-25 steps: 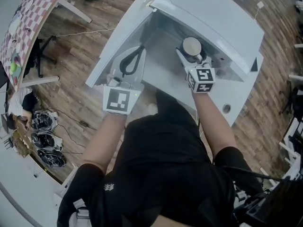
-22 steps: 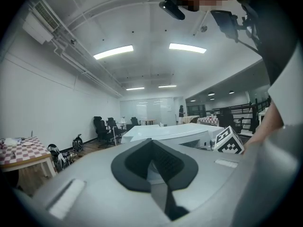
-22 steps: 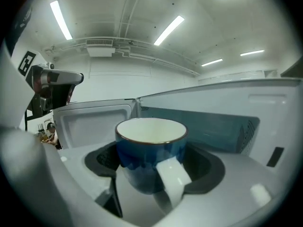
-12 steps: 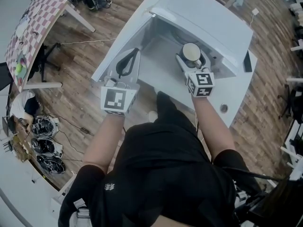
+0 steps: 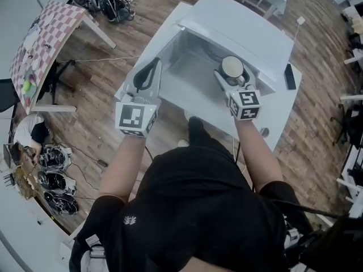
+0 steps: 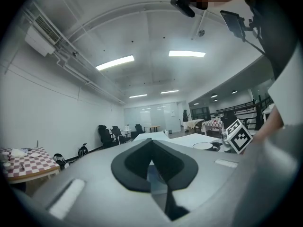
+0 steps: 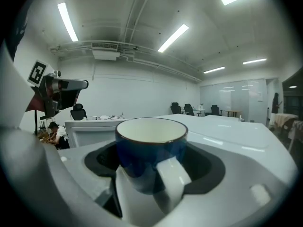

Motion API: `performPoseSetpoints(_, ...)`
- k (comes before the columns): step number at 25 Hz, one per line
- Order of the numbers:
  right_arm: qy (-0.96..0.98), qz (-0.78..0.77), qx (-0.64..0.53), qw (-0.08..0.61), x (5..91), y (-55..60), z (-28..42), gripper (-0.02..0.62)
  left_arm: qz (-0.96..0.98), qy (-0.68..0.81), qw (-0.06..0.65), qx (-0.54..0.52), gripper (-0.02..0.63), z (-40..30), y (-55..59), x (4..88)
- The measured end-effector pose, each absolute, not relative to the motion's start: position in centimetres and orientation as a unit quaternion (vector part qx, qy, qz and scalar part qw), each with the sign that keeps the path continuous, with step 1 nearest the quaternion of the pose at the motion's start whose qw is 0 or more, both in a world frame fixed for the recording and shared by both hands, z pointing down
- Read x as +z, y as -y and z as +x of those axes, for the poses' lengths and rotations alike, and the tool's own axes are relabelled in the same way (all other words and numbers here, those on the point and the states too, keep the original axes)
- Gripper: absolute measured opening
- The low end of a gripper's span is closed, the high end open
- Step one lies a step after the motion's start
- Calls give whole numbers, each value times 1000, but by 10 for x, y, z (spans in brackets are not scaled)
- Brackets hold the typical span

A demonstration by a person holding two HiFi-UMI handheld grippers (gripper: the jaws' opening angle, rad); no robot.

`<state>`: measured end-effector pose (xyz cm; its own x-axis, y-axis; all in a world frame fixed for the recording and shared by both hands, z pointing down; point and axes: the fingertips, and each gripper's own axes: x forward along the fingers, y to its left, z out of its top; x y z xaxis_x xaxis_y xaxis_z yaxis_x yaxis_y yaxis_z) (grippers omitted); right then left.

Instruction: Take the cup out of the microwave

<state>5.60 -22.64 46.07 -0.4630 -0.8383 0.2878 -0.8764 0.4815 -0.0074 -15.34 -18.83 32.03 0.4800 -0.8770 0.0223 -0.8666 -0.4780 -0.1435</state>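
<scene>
White microwave [image 5: 249, 30] stands open at twelve o'clock from the person. Left gripper [image 5: 152, 68] out at eleven, jaws together, nothing between them. Right gripper [image 5: 231, 76] at one o'clock, clamped on the blue cup [image 5: 232, 66], right at the opening.

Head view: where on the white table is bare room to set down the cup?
Bare table lies right of the right gripper, between the dark flat object and the small round hole. Around the cup, against the microwave, it is crowded.

Wood plank floor [image 5: 102, 78], checkered-cloth table [image 5: 48, 33], white walls [image 6: 47, 112], ceiling strip lights [image 6: 114, 63], black office chairs [image 6: 105, 135].
</scene>
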Motion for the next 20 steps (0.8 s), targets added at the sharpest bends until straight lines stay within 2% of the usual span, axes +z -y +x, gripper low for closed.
performPoseSetpoints(20, 843, 526, 51, 105, 384, 236, 96, 393, -864, -496, 78, -38, 3, -154, 205, 279)
